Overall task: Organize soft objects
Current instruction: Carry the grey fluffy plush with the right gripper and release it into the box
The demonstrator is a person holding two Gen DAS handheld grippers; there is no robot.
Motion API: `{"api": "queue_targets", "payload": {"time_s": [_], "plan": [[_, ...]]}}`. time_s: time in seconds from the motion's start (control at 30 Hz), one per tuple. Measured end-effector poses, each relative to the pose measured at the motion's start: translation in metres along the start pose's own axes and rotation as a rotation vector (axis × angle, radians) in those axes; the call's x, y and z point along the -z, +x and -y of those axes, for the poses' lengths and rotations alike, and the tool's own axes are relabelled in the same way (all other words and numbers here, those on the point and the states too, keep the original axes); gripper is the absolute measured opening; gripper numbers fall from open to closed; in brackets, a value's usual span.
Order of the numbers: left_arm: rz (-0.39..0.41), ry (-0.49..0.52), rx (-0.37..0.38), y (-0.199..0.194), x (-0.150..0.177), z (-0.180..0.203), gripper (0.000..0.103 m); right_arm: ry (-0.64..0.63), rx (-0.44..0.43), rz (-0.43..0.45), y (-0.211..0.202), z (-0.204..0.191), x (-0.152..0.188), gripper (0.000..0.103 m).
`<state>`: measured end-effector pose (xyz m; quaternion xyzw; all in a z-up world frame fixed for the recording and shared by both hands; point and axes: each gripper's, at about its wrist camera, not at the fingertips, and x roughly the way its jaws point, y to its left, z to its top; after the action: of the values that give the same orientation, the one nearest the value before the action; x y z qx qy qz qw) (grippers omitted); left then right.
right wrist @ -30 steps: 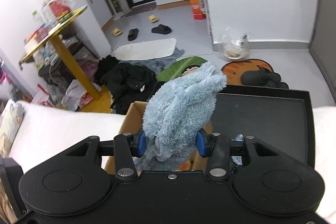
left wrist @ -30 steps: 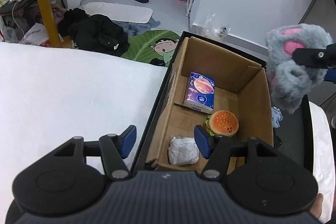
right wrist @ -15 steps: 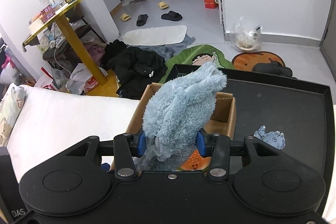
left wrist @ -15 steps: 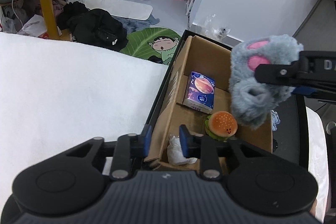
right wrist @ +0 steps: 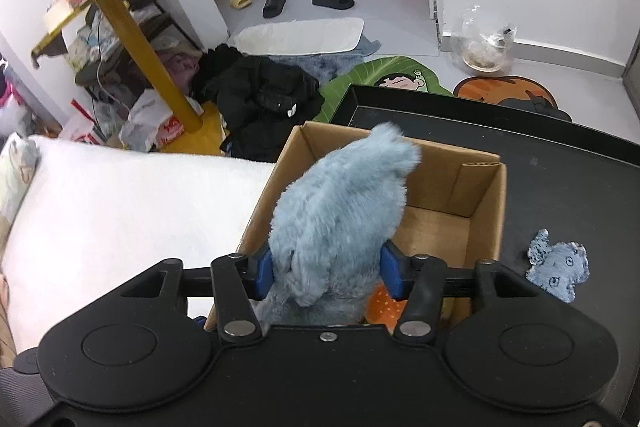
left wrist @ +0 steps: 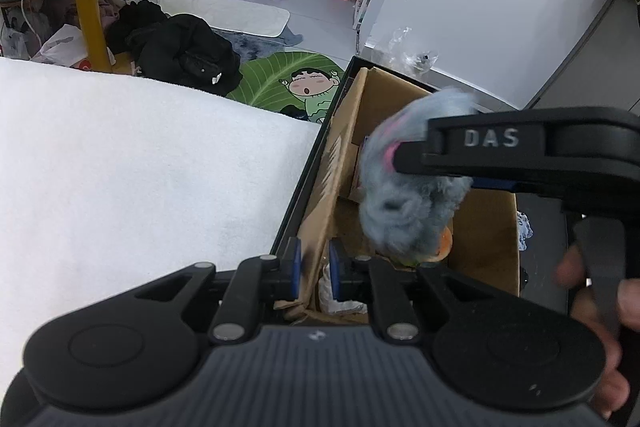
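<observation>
Fluffy grey-blue plush (right wrist: 340, 223) over corrugated cardboard box (right wrist: 486, 215).

A fluffy grey-blue plush toy (right wrist: 340, 219) with pink patches is seen above the open cardboard box (right wrist: 486, 223) – over an orange burger toy (left wrist: 442, 245) – while a small blue plush (right wrist: 558, 265) lies flat at the right.

The right gripper (right wrist: 326, 273), jaws just widening, held a blue-grey plush toy (right wrist: 340, 223) over the cardboard box (right wrist: 484, 211) on a black tray (right wrist: 568, 187).
</observation>
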<state>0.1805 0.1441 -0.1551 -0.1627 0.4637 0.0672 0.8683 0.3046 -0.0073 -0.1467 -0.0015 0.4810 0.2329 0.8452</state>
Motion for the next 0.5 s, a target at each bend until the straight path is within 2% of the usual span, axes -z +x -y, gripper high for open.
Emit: {"api": "queue_targets", "payload": {"time_s": [0.23,0.5], "plan": [[-0.004,-0.001,-0.003,0.003,-0.001,0.000,0.013,0.039,-0.075,-0.004,-0.004,0.003,0.000,0.060],[0.004,-0.005,-0.012,0.002,0.000,-0.002,0.014,0.067,-0.078,0.022,-0.025,0.024,0.000,0.060]]}}
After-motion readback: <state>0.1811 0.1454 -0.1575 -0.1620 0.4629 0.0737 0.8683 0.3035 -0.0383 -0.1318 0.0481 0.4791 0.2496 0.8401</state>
